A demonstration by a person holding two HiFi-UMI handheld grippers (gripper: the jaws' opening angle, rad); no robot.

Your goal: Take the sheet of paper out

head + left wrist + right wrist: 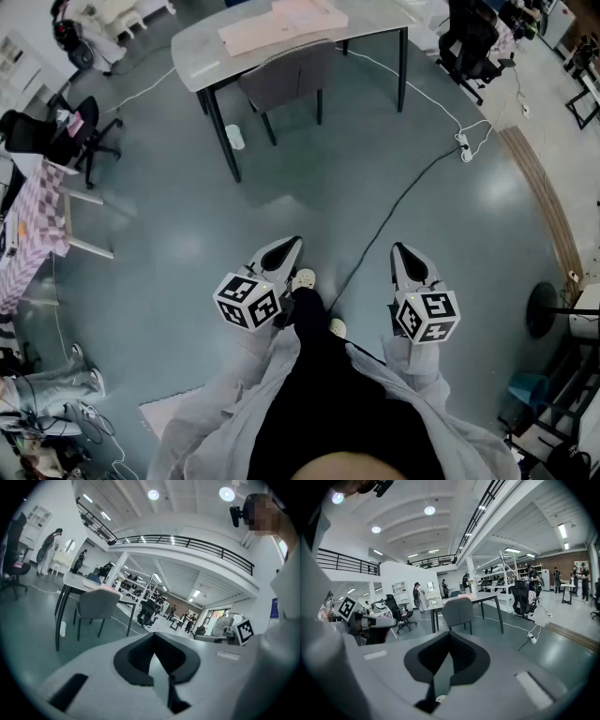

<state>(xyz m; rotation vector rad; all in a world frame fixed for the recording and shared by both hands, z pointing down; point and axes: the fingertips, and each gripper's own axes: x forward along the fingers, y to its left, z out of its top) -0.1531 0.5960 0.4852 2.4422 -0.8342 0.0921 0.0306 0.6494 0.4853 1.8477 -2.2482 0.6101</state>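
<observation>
While the person stands on the grey-green floor [187, 206], both tools are held out low in the lower half of the frame, well apart from the table [202, 58]. The left gripper [295, 243] has its jaws pressed together on nothing, and the right gripper [398, 247] is likewise closed and empty. At the top of the frame a flat pink stack [281, 23], paper by the look of it, lies on that grey table behind a tucked-in chair [286, 80].

The top edge cuts off the table [200, 58], and the pink stack [281, 24] on it, perhaps paper, is too small to tell
</observation>
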